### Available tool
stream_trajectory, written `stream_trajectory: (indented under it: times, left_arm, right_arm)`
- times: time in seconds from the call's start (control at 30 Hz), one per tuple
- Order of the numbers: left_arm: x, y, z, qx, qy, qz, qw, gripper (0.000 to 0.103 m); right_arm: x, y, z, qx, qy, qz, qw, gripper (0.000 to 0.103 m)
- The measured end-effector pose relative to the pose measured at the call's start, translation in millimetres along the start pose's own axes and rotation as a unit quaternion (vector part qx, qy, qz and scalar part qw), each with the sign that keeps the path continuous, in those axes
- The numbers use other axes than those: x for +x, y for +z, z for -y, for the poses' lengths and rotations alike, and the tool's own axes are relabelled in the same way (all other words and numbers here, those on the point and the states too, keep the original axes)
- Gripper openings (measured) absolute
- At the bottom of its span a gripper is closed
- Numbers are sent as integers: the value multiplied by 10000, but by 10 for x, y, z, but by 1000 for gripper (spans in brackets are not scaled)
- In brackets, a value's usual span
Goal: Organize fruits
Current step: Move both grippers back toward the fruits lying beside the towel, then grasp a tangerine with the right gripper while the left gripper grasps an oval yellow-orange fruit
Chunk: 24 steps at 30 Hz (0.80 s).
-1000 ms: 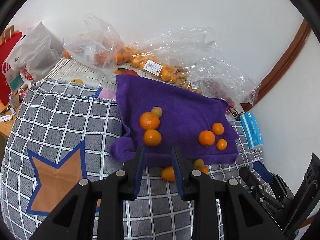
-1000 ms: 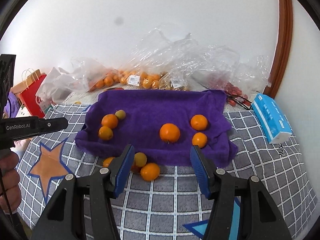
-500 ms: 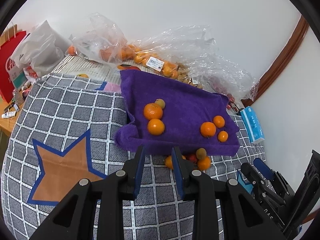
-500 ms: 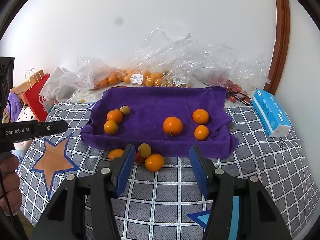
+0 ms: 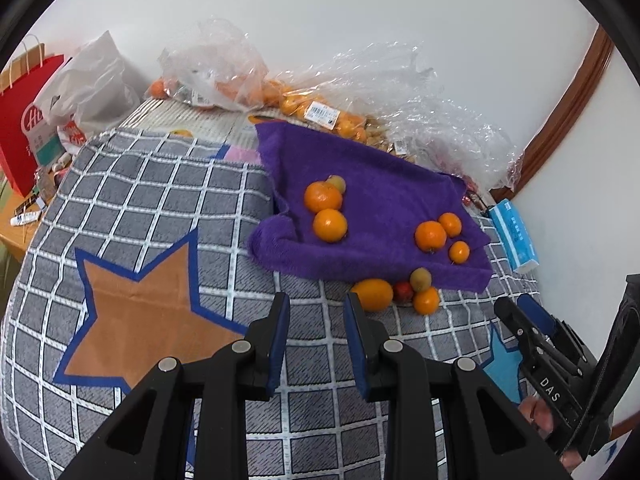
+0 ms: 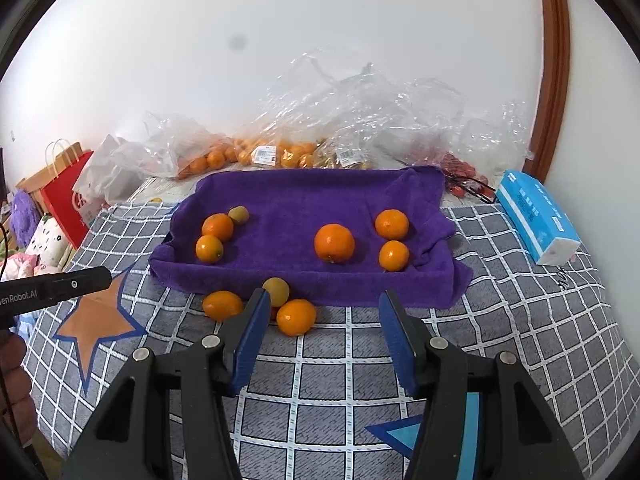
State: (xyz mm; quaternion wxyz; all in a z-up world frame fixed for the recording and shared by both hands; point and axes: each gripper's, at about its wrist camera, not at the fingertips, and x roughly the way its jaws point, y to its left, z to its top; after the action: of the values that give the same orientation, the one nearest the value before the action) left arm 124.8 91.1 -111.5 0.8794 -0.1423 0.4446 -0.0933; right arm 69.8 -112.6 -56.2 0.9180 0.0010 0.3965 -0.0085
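Note:
A purple towel (image 6: 304, 200) lies on a grey checked cloth (image 6: 520, 320). On it sit several oranges, among them a large one (image 6: 334, 243), and a small greenish fruit (image 6: 238, 214). Off the towel's front edge lie an orange (image 6: 222, 305), a yellow-green fruit (image 6: 276, 291), another orange (image 6: 296, 317) and a small red fruit (image 5: 403, 291). My right gripper (image 6: 322, 334) is open and empty, just in front of these loose fruits. My left gripper (image 5: 316, 326) is open and empty, left of the loose orange (image 5: 372, 294). The towel also shows in the left wrist view (image 5: 376, 184).
Clear plastic bags with more oranges (image 6: 256, 152) lie behind the towel against the wall. A blue tissue pack (image 6: 536, 216) lies at the right. A red paper bag (image 5: 24, 120) and a white bag (image 5: 92, 84) stand at the left edge.
Both grippers have pulled back from the towel, so the loose fruits in front of it now show more fully. Both stay open and empty.

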Motion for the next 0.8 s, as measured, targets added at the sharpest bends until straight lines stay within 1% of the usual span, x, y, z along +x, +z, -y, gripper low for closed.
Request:
stream_trajectory:
  times: [0.1, 0.27, 0.33, 0.4, 0.47, 0.6, 0.8]
  left_arm:
    - [29, -88, -52, 4, 61, 25, 10000, 26]
    - [144, -240, -147, -21, 182, -46, 9998, 26]
    - [206, -287, -188, -35, 270, -97, 9996, 26]
    - [276, -323, -228, -42, 398, -206, 9990, 26]
    - [321, -350, -257, -29, 446, -241, 9987, 26]
    - [376, -379, -300, -14, 642, -131, 9978, 26]
    - [447, -392, -362, -71, 583, 26, 9983, 26]
  right_arm:
    - [62, -64, 1, -37, -12, 28, 10000, 56]
    - [300, -176, -34, -110, 283, -271, 9992, 56]
    - [399, -217, -62, -158, 343, -314, 9988, 52]
    - [474, -244, -80, -170, 329, -378, 9986, 51]
    - [549, -258, -67, -78, 370, -445, 9983, 50]
    - [665, -269, -50, 48, 474, -547, 9974, 47]
    - [794, -267, -78, 61, 579, -655, 9962, 46]
